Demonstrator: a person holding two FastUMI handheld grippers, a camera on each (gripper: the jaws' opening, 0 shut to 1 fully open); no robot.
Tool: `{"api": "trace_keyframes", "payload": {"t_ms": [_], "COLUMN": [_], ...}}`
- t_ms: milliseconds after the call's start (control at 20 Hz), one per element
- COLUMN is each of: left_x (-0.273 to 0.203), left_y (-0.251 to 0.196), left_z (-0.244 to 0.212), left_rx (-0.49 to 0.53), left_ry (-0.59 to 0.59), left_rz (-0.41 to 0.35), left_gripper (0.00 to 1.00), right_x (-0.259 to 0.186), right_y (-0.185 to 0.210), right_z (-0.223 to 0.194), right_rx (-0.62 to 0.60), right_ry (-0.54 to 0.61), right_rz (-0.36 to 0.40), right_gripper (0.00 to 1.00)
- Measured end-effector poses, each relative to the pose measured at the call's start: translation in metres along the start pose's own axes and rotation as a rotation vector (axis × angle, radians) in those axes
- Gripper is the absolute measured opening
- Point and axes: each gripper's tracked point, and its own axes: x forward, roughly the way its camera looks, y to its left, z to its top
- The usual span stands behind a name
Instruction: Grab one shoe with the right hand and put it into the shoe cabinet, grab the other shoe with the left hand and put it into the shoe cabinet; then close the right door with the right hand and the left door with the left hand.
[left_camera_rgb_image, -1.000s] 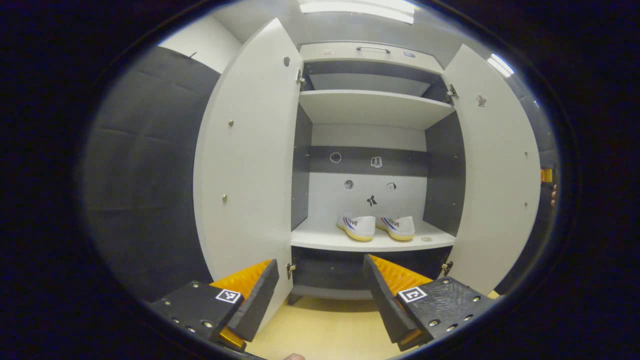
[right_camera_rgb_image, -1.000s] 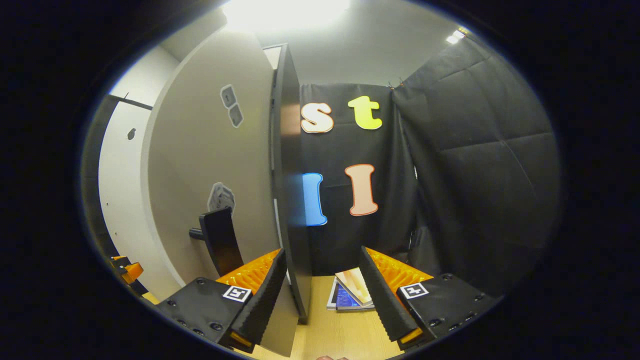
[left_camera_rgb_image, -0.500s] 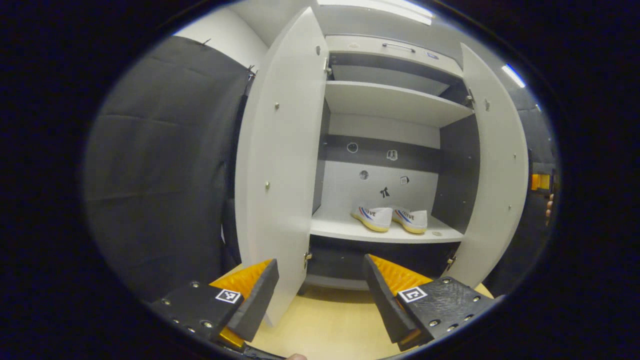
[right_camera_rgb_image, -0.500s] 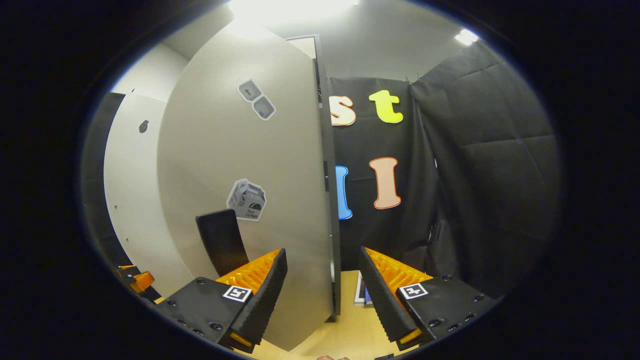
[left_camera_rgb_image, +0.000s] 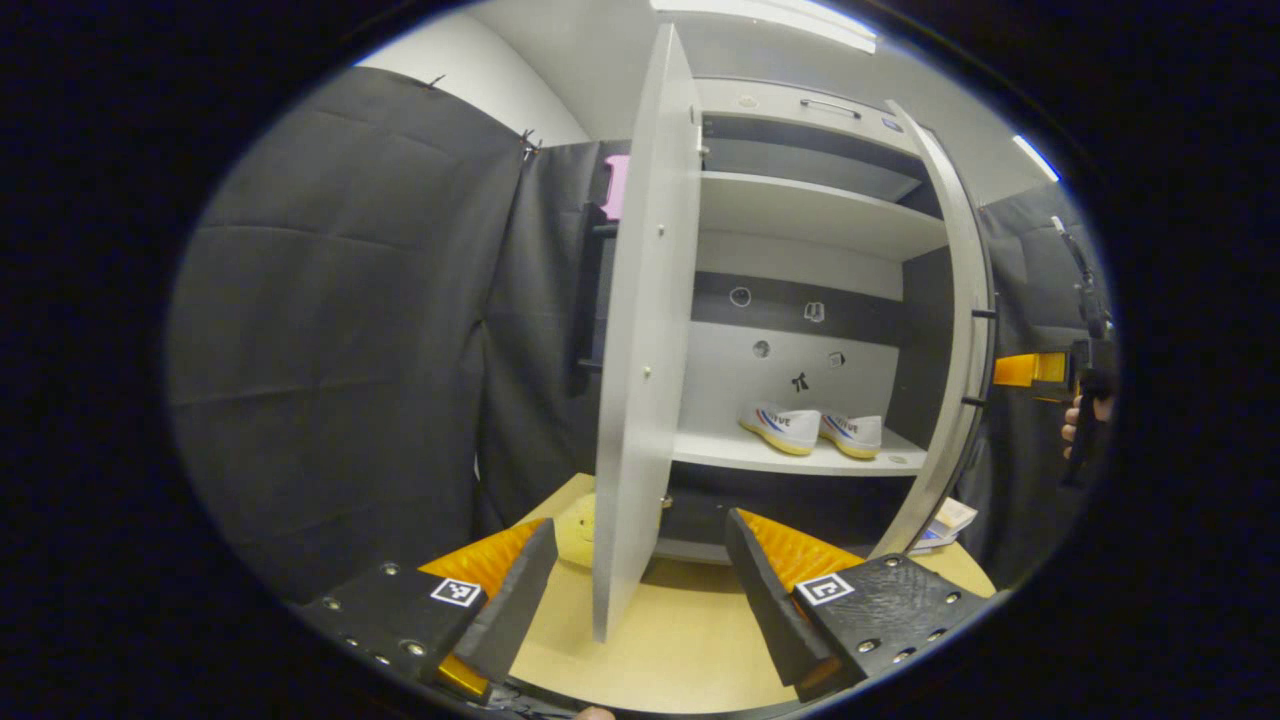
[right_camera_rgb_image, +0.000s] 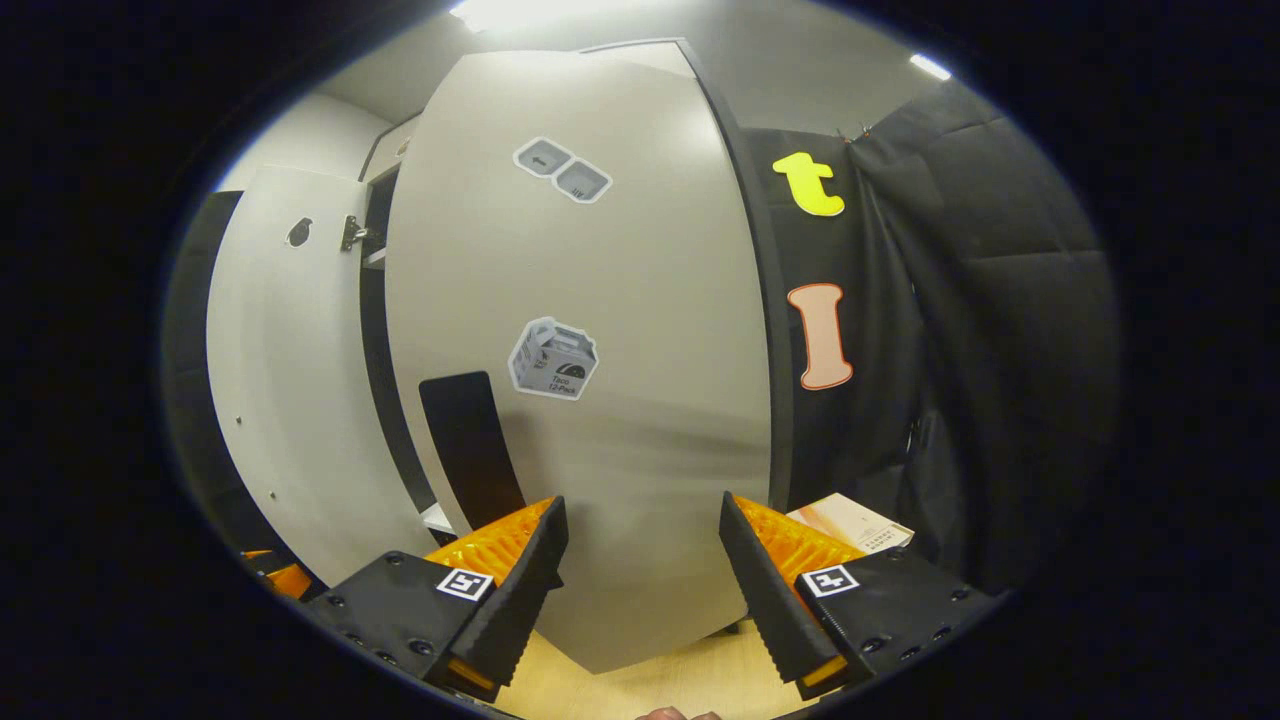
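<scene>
Change noted: over the last second the right door (right_camera_rgb_image: 590, 380) has swung from edge-on to broad-face in the right gripper view, so you have pushed it well toward shut. In the left gripper view the same door (left_camera_rgb_image: 960, 330) now shows as a narrow curved sliver, part-way closed but not seated. The left door (left_camera_rgb_image: 640, 330) now reads edge-on there because your left hand has swung round to its outer side; whether the door itself moved, I cannot tell.

Task reading: both shoes (left_camera_rgb_image: 812, 428) sit side by side on the lower shelf (left_camera_rgb_image: 720, 452) inside the shoe cabinet (left_camera_rgb_image: 820, 215), so placing looks done. You are in the right-door closing step; the left door comes after.

Claw state: the right claw (right_camera_rgb_image: 640, 575) is spread, pinching nothing, fingers either side of the door's lower face; contact cannot be confirmed. The left claw (left_camera_rgb_image: 640, 590) is likewise spread and empty, with the left door's bottom edge between its fingers.

Materials: doors are flat, matt, pale laminate panels with dark edge banding. Stickers on the right door's outer face, plus a dark curved handle (right_camera_rgb_image: 470, 445). Shoes are white canvas with pale yellow rubber soles and side stripes. The floor (left_camera_rgb_image: 680, 640) is smooth, light wood-tone.
</scene>
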Motion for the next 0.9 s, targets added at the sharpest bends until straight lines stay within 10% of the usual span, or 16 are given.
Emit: {"api": "trace_keyframes", "payload": {"t_ms": [450,900], "left_x": [0.005,0.055], "left_y": [0.100,0.132], "left_z": [0.021,0.123], "left_rx": [0.068,0.071], "left_ry": [-0.028,-0.195], "left_rz": [0.059,-0.053], "left_gripper": [0.97,0.97], "right_x": [-0.029,-0.062], "right_y": [-0.010,-0.026], "right_z": [-0.011,-0.023], "right_rx": [0.021,0.014], "right_ry": [-0.029,-0.035], "right_rz": [-0.078,-0.146], "right_gripper": [0.97,0.97]}}
